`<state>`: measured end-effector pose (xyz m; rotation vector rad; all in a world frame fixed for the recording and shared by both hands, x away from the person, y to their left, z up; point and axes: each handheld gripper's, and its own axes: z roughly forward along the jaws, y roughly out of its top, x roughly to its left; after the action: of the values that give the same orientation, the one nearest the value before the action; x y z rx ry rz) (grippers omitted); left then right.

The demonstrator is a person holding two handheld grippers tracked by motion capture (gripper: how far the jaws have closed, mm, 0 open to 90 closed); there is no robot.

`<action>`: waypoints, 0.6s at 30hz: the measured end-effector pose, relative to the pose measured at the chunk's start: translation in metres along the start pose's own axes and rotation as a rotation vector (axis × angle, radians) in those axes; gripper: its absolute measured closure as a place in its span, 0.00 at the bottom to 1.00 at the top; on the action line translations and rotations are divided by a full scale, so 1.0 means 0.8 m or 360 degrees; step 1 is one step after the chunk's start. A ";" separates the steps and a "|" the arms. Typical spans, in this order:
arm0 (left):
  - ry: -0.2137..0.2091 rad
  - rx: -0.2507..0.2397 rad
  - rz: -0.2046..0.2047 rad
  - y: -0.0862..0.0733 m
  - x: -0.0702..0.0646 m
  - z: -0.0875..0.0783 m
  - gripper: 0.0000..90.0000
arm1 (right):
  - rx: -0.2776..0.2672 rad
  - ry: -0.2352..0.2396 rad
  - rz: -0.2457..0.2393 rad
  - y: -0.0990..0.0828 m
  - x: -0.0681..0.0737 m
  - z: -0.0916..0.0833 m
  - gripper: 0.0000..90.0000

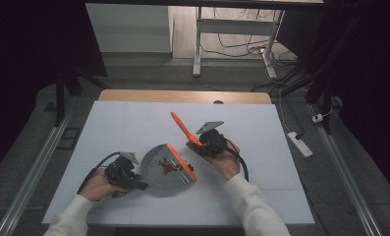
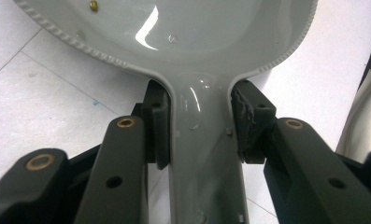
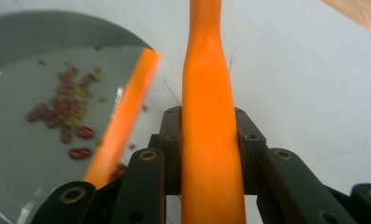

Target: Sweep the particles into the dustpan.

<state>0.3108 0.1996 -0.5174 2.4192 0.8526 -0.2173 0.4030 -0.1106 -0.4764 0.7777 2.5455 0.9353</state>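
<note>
— On the white surface (image 1: pixel 133 123), seen from the high view, what are you holding, and why that way?

— My left hand-held gripper (image 1: pixel 133 183) pinches the handle of the grey dustpan (image 1: pixel 159 178), I think to pin it flat. Its orange lip (image 1: pixel 181 161) faces two o'clock, toward my right hand-held gripper (image 1: pixel 198 146), which clamps an orange brush handle (image 1: pixel 182 127) that slants away toward eleven o'clock. That looks like a sweeping set-up, the pan braced while the brush works toward the lip.

— And the left gripper view?

— Both pads press the dustpan's neck (image 2: pixel 199 140) from nine and three o'clock, so it can't twist. One small bead (image 2: pixel 94 5) lies at the far rim near eleven o'clock.

— The right gripper view?

— My jaws squeeze the brush handle (image 3: pixel 206 130), which runs straight to twelve o'clock. At nine o'clock the pan (image 3: pixel 19 149) holds reddish beans (image 3: pixel 61 114) and tiny greenish grains (image 3: pixel 82 109), clustered behind the lip (image 3: pixel 122 121). A few grains sit just outside it. I can't see the bristles.
</note>
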 end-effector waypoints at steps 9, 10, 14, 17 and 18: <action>0.0004 -0.0005 -0.0009 0.000 -0.001 0.001 0.69 | 0.0021 0.0023 -0.0010 0.002 0.012 0.022 0.78; 0.0003 -0.0004 -0.0009 0.000 -0.001 0.001 0.69 | 0.0020 0.0022 -0.0026 0.004 0.016 0.023 0.78; 0.0004 -0.0004 -0.0011 0.000 -0.001 0.002 0.69 | 0.0026 0.0027 -0.0084 0.007 0.029 0.025 0.78; 0.0005 -0.0007 -0.0011 0.000 -0.002 0.002 0.69 | 0.0016 0.0070 -0.0080 0.008 0.034 0.025 0.78; 0.0006 -0.0007 -0.0011 0.000 -0.002 0.002 0.69 | 0.0015 0.0070 -0.0080 0.008 0.036 0.026 0.78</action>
<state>0.3100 0.1979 -0.5181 2.4139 0.8624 -0.2134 0.3921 -0.0794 -0.4901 0.6993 2.5964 0.9351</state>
